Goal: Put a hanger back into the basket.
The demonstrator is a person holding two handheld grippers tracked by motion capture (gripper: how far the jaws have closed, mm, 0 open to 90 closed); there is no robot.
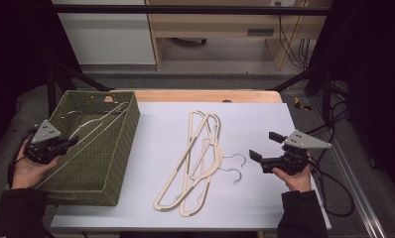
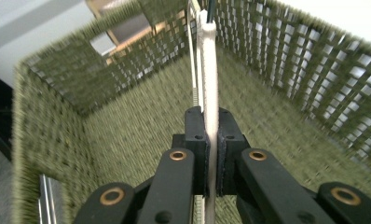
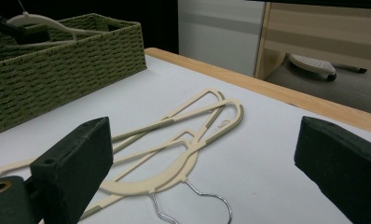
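L gripper (image 1: pixel 71 142) sits at the near-left rim of the green woven basket (image 1: pixel 123 148), jaws clamped tight on a cream hanger (image 1: pixel 94 130); in the left gripper view the hanger's flat edge (image 2: pixel 209 84) runs straight up between the pads, pressed from both sides. Hanger hangs tilted inside the basket, its long bar slanting from the near-left corner toward the far right wall, wire hook near the far end. Basket walls close round it on all sides; whether the hanger touches the basket floor, can't tell.

R gripper (image 1: pixel 266 147) hovers over the right part of the white tabletop (image 1: pixel 265 198), jaws spread wide w/ nothing between them; the right gripper view looks across the table thru that gap.

Mid-table, between basket & R gripper: two more cream hangers (image 1: pixel 195 158) lying flat, overlapped & crossing each other, metal hooks (image 1: pixel 235 166) pointing right toward the R gripper. They lie well apart from the basket, near the R jaws. Wooden table edge (image 1: pixel 205 95) at far side, cables on the floor far right
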